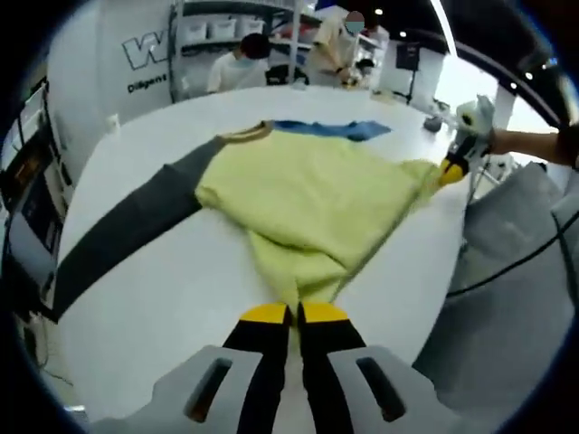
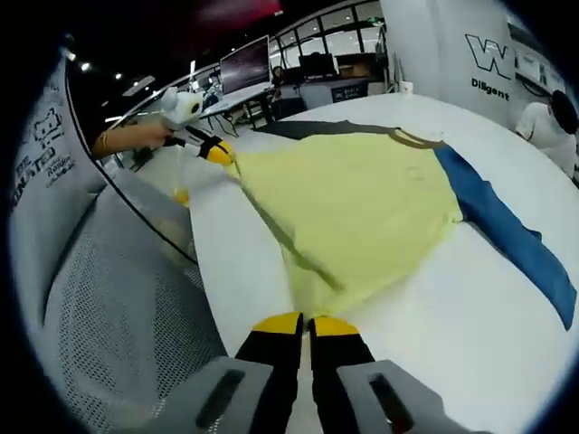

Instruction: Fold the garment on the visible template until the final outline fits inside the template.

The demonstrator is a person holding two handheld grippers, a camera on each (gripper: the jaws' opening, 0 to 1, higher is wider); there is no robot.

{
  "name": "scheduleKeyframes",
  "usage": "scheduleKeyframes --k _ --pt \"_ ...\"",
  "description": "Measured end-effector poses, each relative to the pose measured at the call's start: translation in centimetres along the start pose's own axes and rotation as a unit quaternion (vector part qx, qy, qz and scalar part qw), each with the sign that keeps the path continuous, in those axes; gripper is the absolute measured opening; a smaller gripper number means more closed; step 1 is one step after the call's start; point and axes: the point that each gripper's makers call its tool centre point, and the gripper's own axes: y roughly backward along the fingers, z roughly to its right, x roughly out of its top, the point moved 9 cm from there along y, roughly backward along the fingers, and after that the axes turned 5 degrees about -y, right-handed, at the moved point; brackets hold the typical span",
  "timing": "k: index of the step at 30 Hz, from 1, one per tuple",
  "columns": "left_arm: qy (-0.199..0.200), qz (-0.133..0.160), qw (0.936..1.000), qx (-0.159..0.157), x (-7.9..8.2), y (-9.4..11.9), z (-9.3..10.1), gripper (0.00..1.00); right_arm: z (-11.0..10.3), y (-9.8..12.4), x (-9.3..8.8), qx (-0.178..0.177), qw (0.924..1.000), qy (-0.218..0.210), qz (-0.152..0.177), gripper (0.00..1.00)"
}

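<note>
The yellow garment (image 1: 312, 203) lies spread on the white counter (image 1: 172, 298), with 1 grey sleeve (image 1: 127, 231) stretched to one side and 1 blue sleeve (image 2: 507, 231) to the other. The left gripper (image 1: 294, 314) has its fingers closed tight on the garment's hem at one corner. The right gripper (image 2: 306, 324) pinches the hem at the other corner, its fingers also closed on the cloth. 2 people (image 1: 237, 63) stand behind the counter
</note>
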Motion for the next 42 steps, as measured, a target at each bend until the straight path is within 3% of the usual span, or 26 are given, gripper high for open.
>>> scheduleKeyframes --k 11,16,23,36,42 --pt "0.008 -0.001 1.0000 -0.005 -0.3 2.2 1.1 0.00 -0.5 2.1 -0.1 0.019 0.9998 -0.002 0.001 0.00" --pt "0.042 -0.006 0.9991 -0.004 -1.7 3.0 1.5 0.00 -1.1 1.9 -1.1 0.024 0.9991 -0.034 0.010 0.00" --pt "0.081 -0.023 0.9964 -0.005 -3.6 2.6 2.6 0.00 -1.8 0.7 -2.9 0.038 0.9976 -0.058 -0.009 0.00" --pt "0.082 -0.063 0.9946 -0.012 -5.6 1.2 3.1 0.00 -1.1 0.2 -4.9 0.030 0.9962 -0.079 -0.022 0.00" --pt "0.087 -0.059 0.9944 -0.012 -5.7 1.5 2.9 0.00 -0.9 0.0 -5.5 0.025 0.9957 -0.085 -0.027 0.00"
